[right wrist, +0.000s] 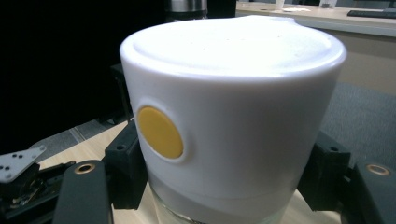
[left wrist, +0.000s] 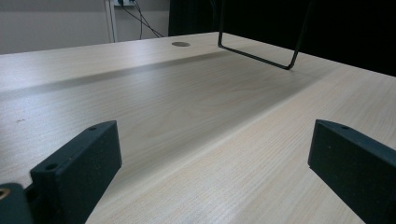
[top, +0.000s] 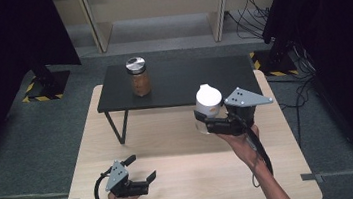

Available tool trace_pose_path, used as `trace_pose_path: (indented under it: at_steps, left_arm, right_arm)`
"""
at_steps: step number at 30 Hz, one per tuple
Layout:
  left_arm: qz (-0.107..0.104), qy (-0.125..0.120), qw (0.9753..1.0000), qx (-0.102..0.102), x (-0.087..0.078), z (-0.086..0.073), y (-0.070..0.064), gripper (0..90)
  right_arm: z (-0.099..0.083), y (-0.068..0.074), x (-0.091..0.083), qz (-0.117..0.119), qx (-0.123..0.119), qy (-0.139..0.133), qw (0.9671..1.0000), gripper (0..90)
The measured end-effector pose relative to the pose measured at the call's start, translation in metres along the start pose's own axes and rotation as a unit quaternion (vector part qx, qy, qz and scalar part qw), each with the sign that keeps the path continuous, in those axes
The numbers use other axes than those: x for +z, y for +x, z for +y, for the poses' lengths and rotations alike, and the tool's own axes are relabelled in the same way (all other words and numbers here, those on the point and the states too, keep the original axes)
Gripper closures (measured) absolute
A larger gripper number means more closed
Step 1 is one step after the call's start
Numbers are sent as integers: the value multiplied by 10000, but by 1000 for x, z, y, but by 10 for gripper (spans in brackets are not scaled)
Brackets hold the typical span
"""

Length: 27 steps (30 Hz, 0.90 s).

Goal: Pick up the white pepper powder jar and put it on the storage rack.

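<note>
Nearest the person, the left gripper [top: 141, 169] rested low over the front left of the wooden table [top: 184, 189], its jaws spread wide with nothing between them; in the left gripper view only bare tabletop lay ahead of them, as far as the wire leg [left wrist: 261, 55] of the black shelf [top: 187, 80].

Farther in and to the right, the right gripper [top: 206, 121] was lifted above the table, its jaws pinching a white-lidded jar [top: 208, 103] from both sides just under the lid. The jar stood upright in the grip, clear of the tabletop and just in front of the shelf's front edge. Its lid was broad, white and smooth, with a round yellow button [right wrist: 159, 132] on the side, and a band of clear glass showed below it.

Beyond, on the left part of the shelf, stood a glass jar with a metal lid [top: 138, 76], holding something brown, well apart from the held jar.
</note>
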<state>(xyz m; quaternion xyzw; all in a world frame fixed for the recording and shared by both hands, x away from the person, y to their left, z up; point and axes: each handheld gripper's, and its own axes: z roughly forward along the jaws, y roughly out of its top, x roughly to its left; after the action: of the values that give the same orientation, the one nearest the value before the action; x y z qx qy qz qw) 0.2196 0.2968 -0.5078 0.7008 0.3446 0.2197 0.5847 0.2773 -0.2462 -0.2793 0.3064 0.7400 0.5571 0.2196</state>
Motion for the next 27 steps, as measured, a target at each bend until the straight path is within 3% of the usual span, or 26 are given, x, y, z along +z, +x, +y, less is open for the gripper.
trace_pose_path:
  at_steps: [11, 27]
  left_arm:
    - [-7, 4, 10000, 25, 0, 0, 0, 21]
    - [-19, 8, 10000, 44, 0, 0, 1, 20]
  right_arm:
    - [26, -1, 16, -267, 65, -85, 9996, 308]
    - [58, -14, 47, -1080, 301, -41, 9937, 308]
